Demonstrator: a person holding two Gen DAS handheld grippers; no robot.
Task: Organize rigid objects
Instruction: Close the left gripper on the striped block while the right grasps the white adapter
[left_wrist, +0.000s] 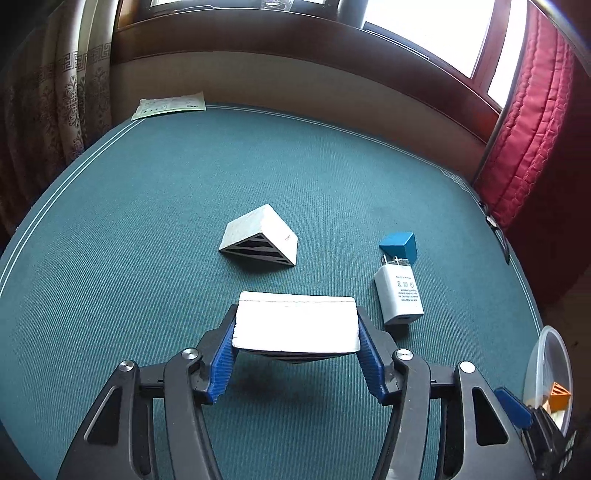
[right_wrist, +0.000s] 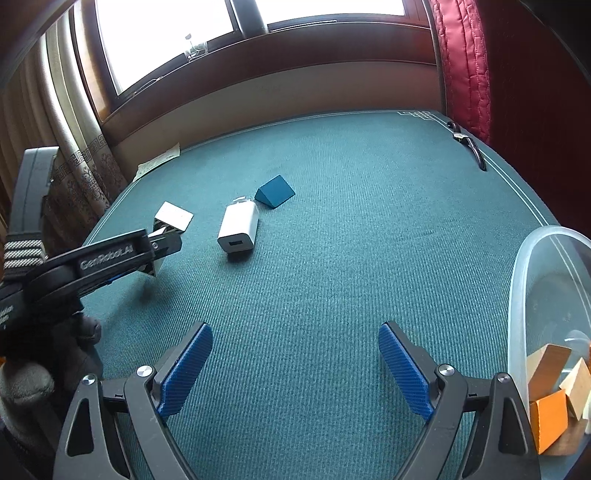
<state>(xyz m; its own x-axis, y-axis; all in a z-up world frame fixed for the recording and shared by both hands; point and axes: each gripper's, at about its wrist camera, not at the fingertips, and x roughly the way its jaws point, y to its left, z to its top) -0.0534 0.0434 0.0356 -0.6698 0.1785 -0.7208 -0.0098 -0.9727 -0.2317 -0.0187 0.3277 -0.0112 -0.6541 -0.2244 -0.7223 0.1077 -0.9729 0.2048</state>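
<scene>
While gripped: white ribbed-plastic triangular wedge (left_wrist: 297, 330) is pinched by left gripper (left_wrist: 296, 356).
Right gripper (right_wrist: 295, 365): ridged blue pads are spread, nothing between.
Surface: woven teal cloth (left_wrist: 147, 221).

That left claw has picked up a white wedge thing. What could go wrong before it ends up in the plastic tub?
1. The left gripper pinches the white wedge block only by its end faces near the fingertips; a tilt might let it slip out.
2. On the way to the clear plastic tub, the block could clip the white charger or the blue wedge lying in between.
3. The open right gripper sits close to the tub and may get in the way.
</scene>
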